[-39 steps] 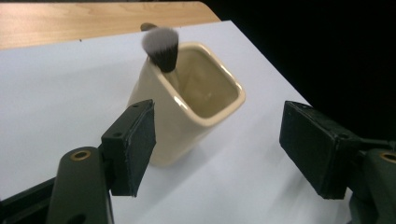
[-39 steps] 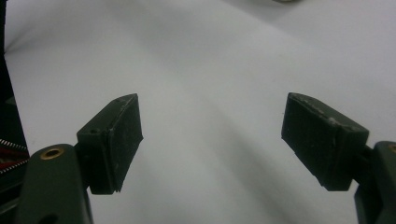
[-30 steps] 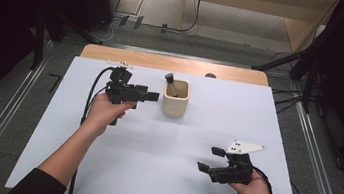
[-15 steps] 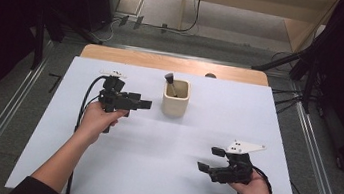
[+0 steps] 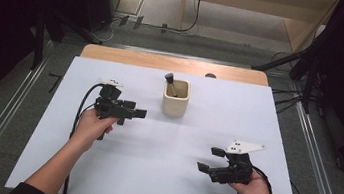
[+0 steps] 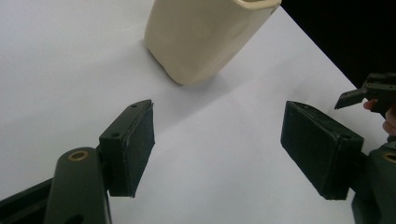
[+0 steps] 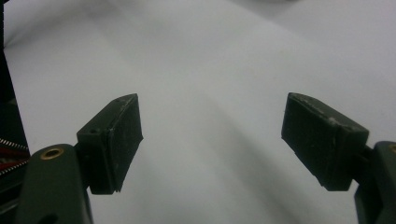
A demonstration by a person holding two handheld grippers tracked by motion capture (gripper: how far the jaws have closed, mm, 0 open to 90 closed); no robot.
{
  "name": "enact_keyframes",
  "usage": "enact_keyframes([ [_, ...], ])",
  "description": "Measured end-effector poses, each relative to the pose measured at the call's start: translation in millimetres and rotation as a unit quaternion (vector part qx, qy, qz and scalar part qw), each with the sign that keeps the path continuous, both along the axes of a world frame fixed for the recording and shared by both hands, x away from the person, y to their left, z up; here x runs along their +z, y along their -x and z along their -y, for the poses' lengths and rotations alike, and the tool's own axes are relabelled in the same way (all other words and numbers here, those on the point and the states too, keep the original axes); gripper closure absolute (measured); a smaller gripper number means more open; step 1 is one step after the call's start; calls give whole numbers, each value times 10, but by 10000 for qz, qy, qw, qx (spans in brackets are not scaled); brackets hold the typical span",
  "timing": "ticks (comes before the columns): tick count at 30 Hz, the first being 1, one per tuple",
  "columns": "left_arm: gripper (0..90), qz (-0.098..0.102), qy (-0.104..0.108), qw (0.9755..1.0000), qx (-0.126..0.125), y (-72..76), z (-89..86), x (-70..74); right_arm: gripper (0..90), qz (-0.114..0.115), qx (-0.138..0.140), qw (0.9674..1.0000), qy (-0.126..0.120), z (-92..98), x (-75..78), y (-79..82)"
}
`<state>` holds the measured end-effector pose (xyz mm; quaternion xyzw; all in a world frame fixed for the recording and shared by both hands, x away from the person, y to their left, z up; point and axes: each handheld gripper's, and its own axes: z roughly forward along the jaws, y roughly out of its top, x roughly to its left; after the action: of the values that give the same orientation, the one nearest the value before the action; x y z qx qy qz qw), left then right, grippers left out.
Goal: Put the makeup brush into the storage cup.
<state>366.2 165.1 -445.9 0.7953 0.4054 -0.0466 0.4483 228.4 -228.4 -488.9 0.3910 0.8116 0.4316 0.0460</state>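
While no lettering reads, plain cream cup (image 5: 175, 99) beyond wide-apart left gripper (image 5: 138, 113) jaws.

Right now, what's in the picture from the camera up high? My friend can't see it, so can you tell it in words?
A person's two hands each hold a black gripper over a white table. The left gripper, jaws open, points at a cream cup with a dark-handled tool standing in it. The right gripper, also open, sits apart near the front right.
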Motion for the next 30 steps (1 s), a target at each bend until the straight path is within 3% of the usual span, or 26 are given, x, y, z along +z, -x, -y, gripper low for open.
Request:
enact_keyframes([
  [10, 270, 181, -223, 9992, -268, 124, -13, -38, 214, -12, -20, 10000, -14, 15, 0, -5],
  [13, 269, 243, -190, 9991, -306, 163, -25, -48, 214, -9, -26, 10000, 7, 14, -7, -13],
  [20, 269, 326, -470, 9979, -320, 253, -68, -104, 214, -8, -39, 10000, -11, 16, -7, -15],
  [30, 267, 402, -255, 9982, -363, 391, -246, -119, 214, -30, -36, 10000, -25, 15, -10, -17],
])
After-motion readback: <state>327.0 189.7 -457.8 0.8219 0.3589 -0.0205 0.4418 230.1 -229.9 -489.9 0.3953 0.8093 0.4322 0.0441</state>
